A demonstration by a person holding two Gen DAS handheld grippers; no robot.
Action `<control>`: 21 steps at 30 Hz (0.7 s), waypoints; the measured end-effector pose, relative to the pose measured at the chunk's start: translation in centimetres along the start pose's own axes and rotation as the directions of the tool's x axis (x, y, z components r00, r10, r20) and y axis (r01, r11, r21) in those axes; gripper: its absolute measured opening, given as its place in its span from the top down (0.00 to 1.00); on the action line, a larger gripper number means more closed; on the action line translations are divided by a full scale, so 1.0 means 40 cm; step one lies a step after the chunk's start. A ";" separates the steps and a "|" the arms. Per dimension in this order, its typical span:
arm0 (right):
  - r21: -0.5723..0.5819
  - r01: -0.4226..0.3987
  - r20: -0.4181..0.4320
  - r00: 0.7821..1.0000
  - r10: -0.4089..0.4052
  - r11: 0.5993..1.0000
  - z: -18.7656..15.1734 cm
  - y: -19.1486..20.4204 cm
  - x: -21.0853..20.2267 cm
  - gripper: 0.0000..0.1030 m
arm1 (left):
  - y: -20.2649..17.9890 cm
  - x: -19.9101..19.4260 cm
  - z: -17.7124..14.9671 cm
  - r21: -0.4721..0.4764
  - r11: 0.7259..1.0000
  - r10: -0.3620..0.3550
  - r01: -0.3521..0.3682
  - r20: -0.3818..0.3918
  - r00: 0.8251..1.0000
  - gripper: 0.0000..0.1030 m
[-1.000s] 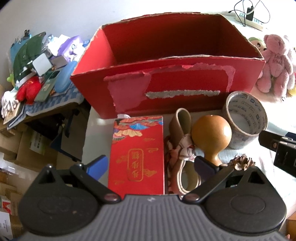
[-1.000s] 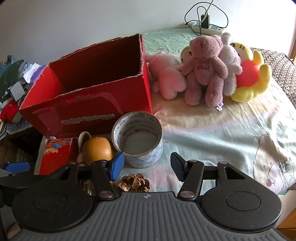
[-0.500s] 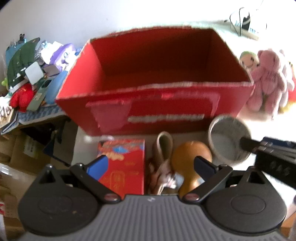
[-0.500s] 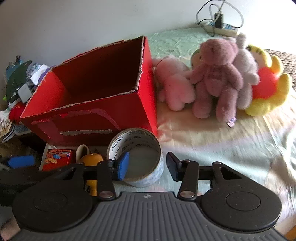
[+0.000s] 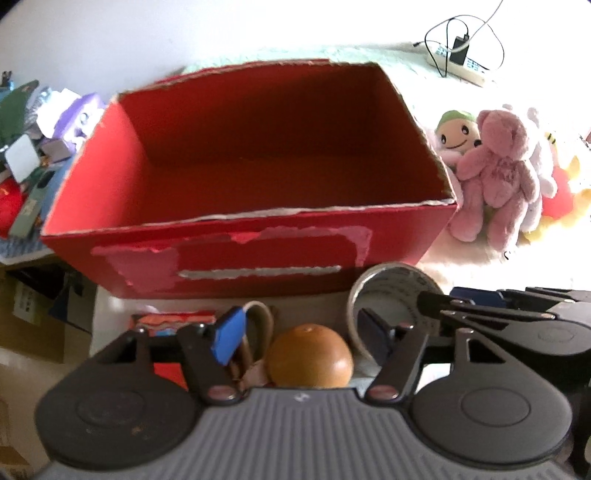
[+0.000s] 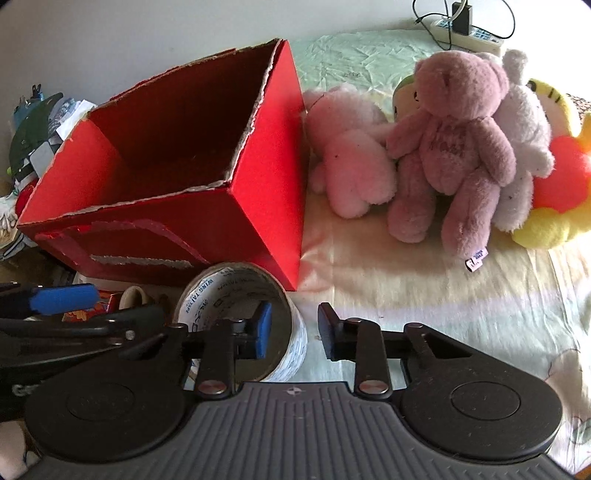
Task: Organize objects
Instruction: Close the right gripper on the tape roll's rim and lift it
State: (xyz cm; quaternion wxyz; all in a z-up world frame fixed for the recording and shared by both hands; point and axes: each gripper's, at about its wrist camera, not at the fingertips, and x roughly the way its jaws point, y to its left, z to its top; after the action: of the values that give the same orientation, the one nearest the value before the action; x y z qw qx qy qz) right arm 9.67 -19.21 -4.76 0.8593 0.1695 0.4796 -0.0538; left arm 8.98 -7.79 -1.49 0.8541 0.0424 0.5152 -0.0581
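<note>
A big red cardboard box [image 5: 258, 236] stands with nothing in it. In front of it lie a round brown wooden gourd [image 5: 310, 363], a tape roll [image 6: 221, 286], a red patterned packet [image 5: 173, 319] and a small beige shoe [image 5: 260, 321]. My left gripper [image 5: 301, 328] straddles the gourd; its jaws are closing, and small gaps still show at both pads. My right gripper [image 6: 293, 326] is closing too. Its blue pad is inside the tape roll and its other finger is outside, so the roll's wall lies between them, untouched. The right gripper [image 5: 436, 306] shows at the tape roll [image 5: 391, 284] in the left wrist view.
Several plush toys sit right of the box, led by a pink bear [image 6: 454, 147], on a pale bedsheet [image 6: 443, 295]. A power strip [image 6: 469, 33] with cables lies far back. A cluttered pile [image 5: 33, 155] and cardboard cartons lie left of the box.
Both grippers have moved forward towards the box and narrowed their jaws. The left now frames the gourd instead of the red packet. The right's blue pad has gone inside the tape roll.
</note>
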 end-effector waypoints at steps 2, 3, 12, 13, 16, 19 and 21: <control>0.003 -0.001 -0.009 1.000 0.001 1.000 0.003 -0.008 0.009 0.73 | -0.005 0.011 0.003 0.004 1.000 0.007 -0.007 -0.009 1.000 0.33; 0.006 -0.003 -0.014 1.000 0.004 1.000 0.003 -0.013 0.013 0.73 | -0.010 0.016 0.005 0.009 1.000 0.011 -0.011 -0.010 1.000 0.33; 0.023 -0.065 -0.045 0.997 0.066 0.998 0.010 -0.043 0.023 0.85 | -0.037 0.058 0.016 0.014 1.000 0.027 -0.026 -0.039 0.999 0.38; 0.020 -0.074 -0.046 0.996 0.075 0.997 0.010 -0.044 0.021 0.88 | -0.041 0.063 0.016 0.017 1.000 0.024 -0.023 -0.046 0.999 0.41; 0.008 -0.085 -0.047 0.995 0.085 0.996 0.009 -0.047 0.015 0.91 | -0.051 0.075 0.016 0.022 1.000 0.013 -0.012 -0.070 0.997 0.52; 0.014 -0.093 -0.050 0.994 0.094 0.996 0.008 -0.058 0.011 0.91 | -0.060 0.083 0.016 0.017 1.000 0.007 -0.005 -0.082 0.997 0.57; 0.018 -0.096 -0.051 0.994 0.097 0.995 0.008 -0.064 0.009 0.91 | -0.063 0.083 0.018 0.012 1.000 -0.004 0.005 -0.084 0.996 0.61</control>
State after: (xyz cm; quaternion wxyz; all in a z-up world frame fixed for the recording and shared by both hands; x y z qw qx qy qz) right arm 9.44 -21.70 -5.52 0.8467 0.2006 0.4927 -0.0118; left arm 10.79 -10.55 -4.11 0.8314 0.0488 0.5501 -0.0614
